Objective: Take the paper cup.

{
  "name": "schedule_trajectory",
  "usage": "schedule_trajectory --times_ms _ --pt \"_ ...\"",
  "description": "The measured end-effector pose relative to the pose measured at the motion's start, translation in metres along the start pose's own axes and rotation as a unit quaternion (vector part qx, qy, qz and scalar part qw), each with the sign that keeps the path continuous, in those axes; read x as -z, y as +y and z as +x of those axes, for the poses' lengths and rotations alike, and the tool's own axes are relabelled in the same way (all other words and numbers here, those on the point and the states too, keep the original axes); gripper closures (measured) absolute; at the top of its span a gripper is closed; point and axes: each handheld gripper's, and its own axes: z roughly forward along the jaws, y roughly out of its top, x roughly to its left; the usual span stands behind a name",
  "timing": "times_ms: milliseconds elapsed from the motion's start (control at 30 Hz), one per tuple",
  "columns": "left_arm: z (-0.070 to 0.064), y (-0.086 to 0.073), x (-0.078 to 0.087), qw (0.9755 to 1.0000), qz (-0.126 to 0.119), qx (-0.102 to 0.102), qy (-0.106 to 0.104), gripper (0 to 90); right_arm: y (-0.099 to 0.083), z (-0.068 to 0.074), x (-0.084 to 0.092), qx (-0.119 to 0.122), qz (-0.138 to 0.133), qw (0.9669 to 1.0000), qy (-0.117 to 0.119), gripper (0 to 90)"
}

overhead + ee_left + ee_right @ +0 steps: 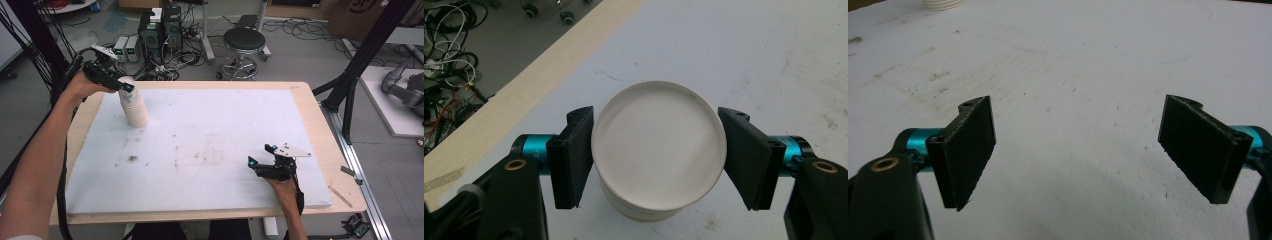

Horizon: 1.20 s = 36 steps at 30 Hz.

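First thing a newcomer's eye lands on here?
The stack of white paper cups at the white board's far left, with the left gripper clamped on its top cup. Next, the right gripper, open, hovering over the board's near right.

No legible text, label, brand, number or sign anywhere; faint dark print low on the cup (644, 207) wall, too small and blurred to make out.
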Motion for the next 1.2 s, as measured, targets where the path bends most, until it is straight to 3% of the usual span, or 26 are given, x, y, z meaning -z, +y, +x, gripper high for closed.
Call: schedule_trajectory --times_ms 267,467,767,1067,1200 --pt "0.0 0.004 0.009 0.9998 -0.017 0.0 0.006 34.8 0.0 0.0 0.0 0.0 0.0 1.0 0.0 15.5" --pt "-0.003 0.013 0.031 0.9986 -0.05 -0.005 0.018 36.1 0.0 0.0 0.0 -0.001 0.0 1.0 0.0 15.4" --pt "-0.008 0.028 0.061 0.9962 -0.079 -0.007 0.035 36.6 0.0 0.0 0.0 -0.001 0.0 1.0 0.001 15.4" --pt "-0.012 0.04 0.078 0.9949 -0.088 -0.019 0.045 36.9 0.0 0.0 0.0 -0.002 -0.002 1.0 0.001 15.4" --pt "-0.012 0.038 0.078 0.9959 -0.073 -0.019 0.048 36.9 0.0 0.0 0.0 -0.004 -0.002 1.0 0.001 15.4"
